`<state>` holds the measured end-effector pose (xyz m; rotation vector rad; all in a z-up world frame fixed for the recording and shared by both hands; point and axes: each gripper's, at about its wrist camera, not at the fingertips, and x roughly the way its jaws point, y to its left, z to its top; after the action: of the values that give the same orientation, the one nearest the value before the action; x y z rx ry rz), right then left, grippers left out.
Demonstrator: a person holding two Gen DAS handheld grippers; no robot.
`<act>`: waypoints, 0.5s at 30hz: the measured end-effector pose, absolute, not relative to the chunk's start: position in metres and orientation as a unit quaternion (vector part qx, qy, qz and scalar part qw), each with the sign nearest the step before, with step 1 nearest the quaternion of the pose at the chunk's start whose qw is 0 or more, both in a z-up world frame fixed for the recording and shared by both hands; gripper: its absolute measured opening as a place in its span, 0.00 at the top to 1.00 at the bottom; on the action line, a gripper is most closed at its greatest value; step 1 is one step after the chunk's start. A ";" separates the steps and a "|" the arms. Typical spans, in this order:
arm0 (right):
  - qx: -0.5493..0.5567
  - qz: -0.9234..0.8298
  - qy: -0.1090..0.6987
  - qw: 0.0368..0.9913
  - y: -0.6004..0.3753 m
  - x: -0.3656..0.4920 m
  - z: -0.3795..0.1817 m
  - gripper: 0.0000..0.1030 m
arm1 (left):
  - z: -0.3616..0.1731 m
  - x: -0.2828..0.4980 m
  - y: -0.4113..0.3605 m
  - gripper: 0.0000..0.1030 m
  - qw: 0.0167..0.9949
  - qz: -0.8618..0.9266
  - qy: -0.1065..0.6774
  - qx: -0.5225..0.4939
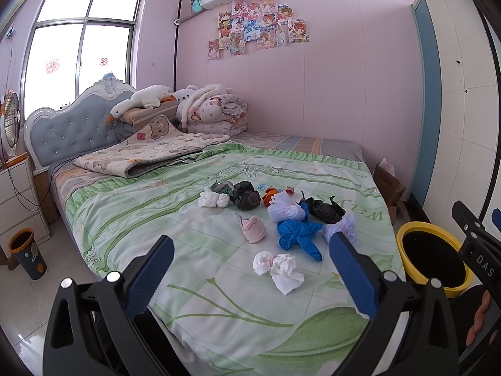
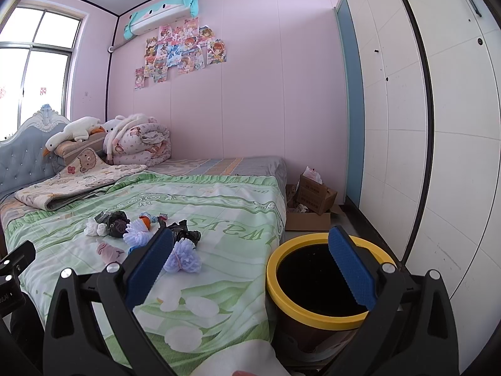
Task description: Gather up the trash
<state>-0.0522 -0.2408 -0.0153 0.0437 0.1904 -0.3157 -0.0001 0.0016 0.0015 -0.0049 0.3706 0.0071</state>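
Note:
Several pieces of trash lie on the green bedspread (image 1: 194, 250): a white crumpled tissue (image 1: 278, 270) nearest, a blue bag (image 1: 296, 235), a pink wad (image 1: 253, 228), black bags (image 1: 325, 210), a white wad (image 1: 213, 200) and lavender foam nets (image 2: 183, 258). A bin with a yellow rim (image 2: 322, 316) stands beside the bed on the right; it also shows in the left wrist view (image 1: 416, 228). My left gripper (image 1: 250, 269) is open and empty, above the bed, short of the tissue. My right gripper (image 2: 250, 263) is open and empty, between bed edge and bin.
Folded blankets (image 1: 150, 153), pillows and a plush goose (image 1: 141, 103) fill the head of the bed. A small dark bin (image 1: 26, 252) and white drawers (image 1: 18, 194) stand on the floor at left. Cardboard boxes (image 2: 313, 197) lie by the wardrobe (image 2: 407, 125) at right.

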 end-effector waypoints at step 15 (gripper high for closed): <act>0.023 -0.156 0.096 0.983 -0.241 -0.052 -0.016 0.08 | 0.001 0.000 0.002 0.07 0.983 0.004 0.185 -0.002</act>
<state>-0.0516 -0.2408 -0.0161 0.0457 0.1938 -0.3144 0.0002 0.0017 0.0010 -0.0040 0.3716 0.0089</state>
